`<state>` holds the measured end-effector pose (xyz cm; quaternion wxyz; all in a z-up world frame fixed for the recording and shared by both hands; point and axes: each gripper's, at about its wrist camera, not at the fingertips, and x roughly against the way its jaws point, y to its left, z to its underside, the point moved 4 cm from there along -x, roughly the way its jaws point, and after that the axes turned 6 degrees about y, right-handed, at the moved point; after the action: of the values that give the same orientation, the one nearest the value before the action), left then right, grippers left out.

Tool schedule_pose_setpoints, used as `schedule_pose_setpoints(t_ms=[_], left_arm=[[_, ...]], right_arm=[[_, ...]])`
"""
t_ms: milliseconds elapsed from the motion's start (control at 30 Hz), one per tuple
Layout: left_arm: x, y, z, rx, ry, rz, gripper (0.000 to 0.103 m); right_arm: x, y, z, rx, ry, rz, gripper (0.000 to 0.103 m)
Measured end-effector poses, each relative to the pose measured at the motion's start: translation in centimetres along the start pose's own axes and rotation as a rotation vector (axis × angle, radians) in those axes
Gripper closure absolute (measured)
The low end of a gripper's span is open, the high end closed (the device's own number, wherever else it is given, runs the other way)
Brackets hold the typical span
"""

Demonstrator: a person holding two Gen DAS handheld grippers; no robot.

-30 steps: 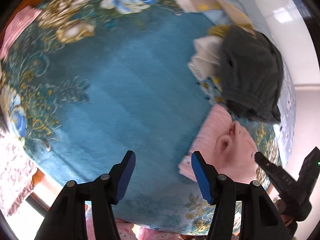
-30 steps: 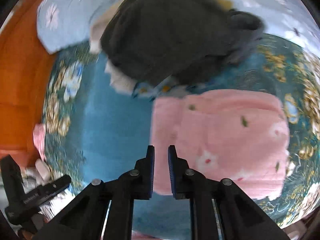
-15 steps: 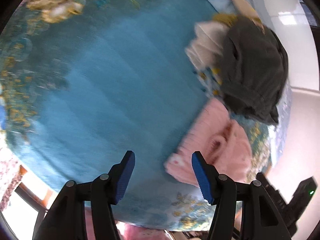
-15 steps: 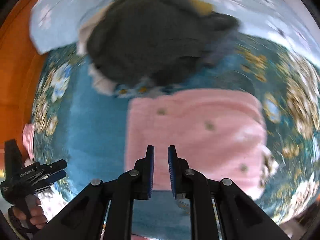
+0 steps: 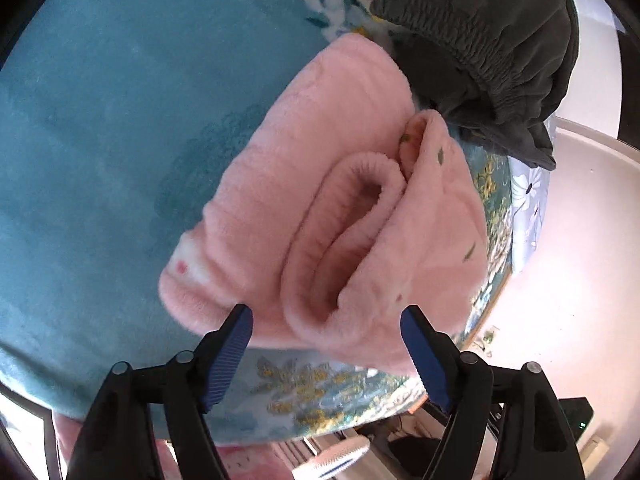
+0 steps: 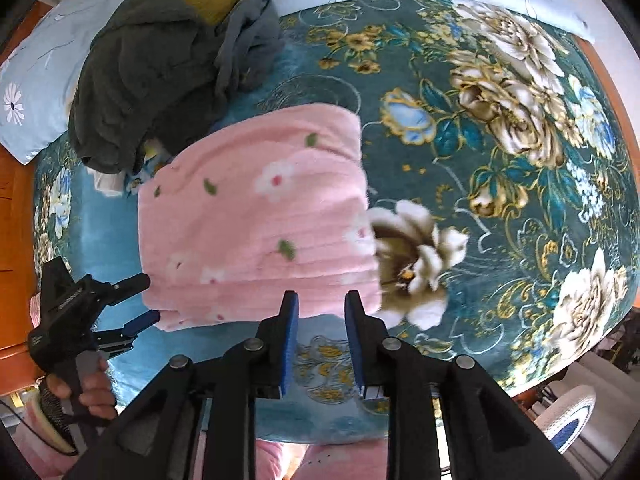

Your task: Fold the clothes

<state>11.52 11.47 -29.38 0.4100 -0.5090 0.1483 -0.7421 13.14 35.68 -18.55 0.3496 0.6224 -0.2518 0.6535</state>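
pink folded fleece [image 6: 256, 216] on the blanket [image 6: 500, 160]; left gripper [image 5: 326, 334] jaws wide, right gripper [image 6: 318, 312] narrowly apart.

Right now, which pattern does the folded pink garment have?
The pink garment has small white flowers and green leaves, clearest in the right wrist view.

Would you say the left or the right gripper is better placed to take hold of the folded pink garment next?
Left, probably. The left gripper is wide open with the pink garment's near folded end right between its fingers. The right gripper is open less wide, at the garment's near edge.
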Motion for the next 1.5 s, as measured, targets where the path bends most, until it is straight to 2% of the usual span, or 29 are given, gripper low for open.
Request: schedule_pose_setpoints(t_ms=[100, 233, 333, 367, 400, 500, 600, 700, 733, 833, 900, 933, 1033, 1233, 1500], left_arm=[[-1.3, -0.5, -0.1, -0.006, -0.001, 0.002, 0.025], [-2.7, -1.4, 0.0, -0.045, 0.018, -0.05, 0.029], [-2.6, -2.5, 0.3, -0.085, -0.008, -0.107, 0.049], [-2.4, -2.9, 0.3, -0.101, -0.017, -0.127, 0.064], [-2.2, -3.2, 0.3, -0.117, -0.023, -0.143, 0.075], [-1.0, -5.4, 0.9, -0.224, -0.054, -0.171, 0.08], [1.6, -8.2, 1.9, -0.366, -0.095, -0.119, 0.081], [5.0, -9.0, 1.9, -0.409, -0.14, -0.007, 0.081], [5.3, -8.4, 1.5, -0.393, -0.146, -0.009, 0.081], [4.2, -4.8, -0.3, -0.291, -0.135, -0.096, 0.081], [2.7, -0.5, -1.0, -0.168, -0.096, -0.167, 0.081], [2.4, 1.0, -1.2, -0.116, -0.089, -0.165, 0.081], [2.7, 3.1, -1.2, -0.013, -0.101, -0.083, 0.081], [4.2, 0.3, -1.3, -0.129, -0.121, -0.093, 0.081], [3.3, 3.2, -1.5, -0.059, -0.061, -0.13, 0.078]], right_arm=[[0.0, -0.5, -0.5, 0.002, 0.008, -0.003, 0.074], [-0.6, -0.5, -0.5, 0.015, 0.032, -0.006, 0.074], [-0.9, -0.4, -0.6, 0.026, 0.041, -0.011, 0.074], [-1.0, -0.4, -0.6, 0.024, 0.042, -0.014, 0.074], [-1.1, -0.4, -0.6, 0.02, 0.044, -0.017, 0.074], [-1.4, -0.4, -0.7, 0.012, 0.047, -0.027, 0.074], [-1.7, 0.1, -0.8, 0.013, 0.051, -0.038, 0.074], [-1.6, 0.8, -1.1, 0.032, 0.043, -0.049, 0.074], [-1.8, 1.0, -1.1, 0.034, 0.047, -0.05, 0.074], [-2.3, 1.2, -1.2, 0.038, 0.064, -0.048, 0.074], [-2.6, 1.4, -1.2, 0.041, 0.075, -0.045, 0.074], [-2.6, 1.5, -1.2, 0.045, 0.078, -0.043, 0.073], [-2.6, 1.8, -1.6, 0.057, 0.078, -0.036, 0.073], [-3.2, 3.6, -3.1, 0.074, 0.081, -0.062, 0.073], [-4.9, 7.4, -7.5, 0.099, 0.082, -0.134, 0.073]])
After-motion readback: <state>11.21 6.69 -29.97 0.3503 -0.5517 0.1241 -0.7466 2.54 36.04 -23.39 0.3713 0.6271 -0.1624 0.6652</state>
